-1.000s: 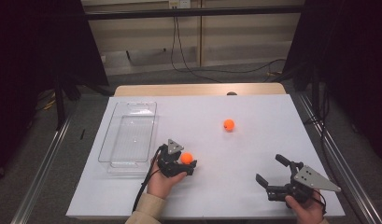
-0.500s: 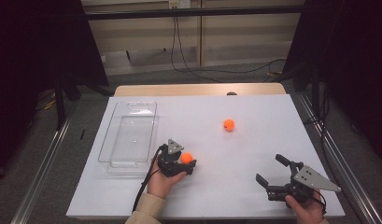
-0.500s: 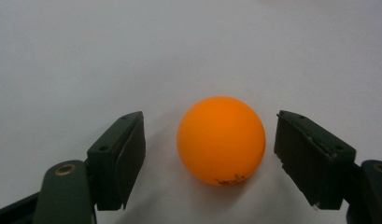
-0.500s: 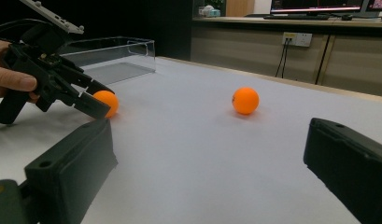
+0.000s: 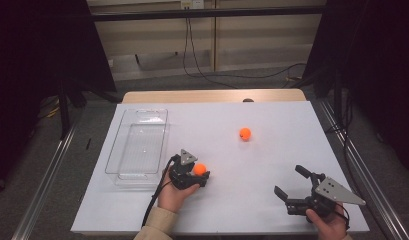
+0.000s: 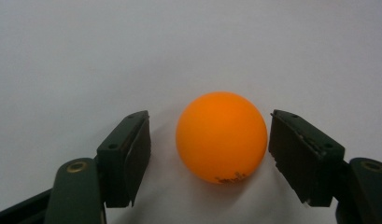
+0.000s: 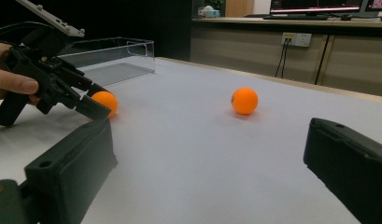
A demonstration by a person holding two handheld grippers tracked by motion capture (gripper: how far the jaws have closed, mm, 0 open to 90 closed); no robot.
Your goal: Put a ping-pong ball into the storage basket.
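One orange ball [image 6: 221, 136] between left gripper [image 6: 209, 154] jaws — closing, small gaps remain | right gripper [image 7: 202, 182] — spread, empty

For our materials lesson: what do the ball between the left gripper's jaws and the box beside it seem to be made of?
Ball: probably thin plastic, matt orange, smooth with small dark print, like a table-tennis ball.
Box: clear, glossy hard plastic by the look; the table shows through its walls, and its edges catch light.
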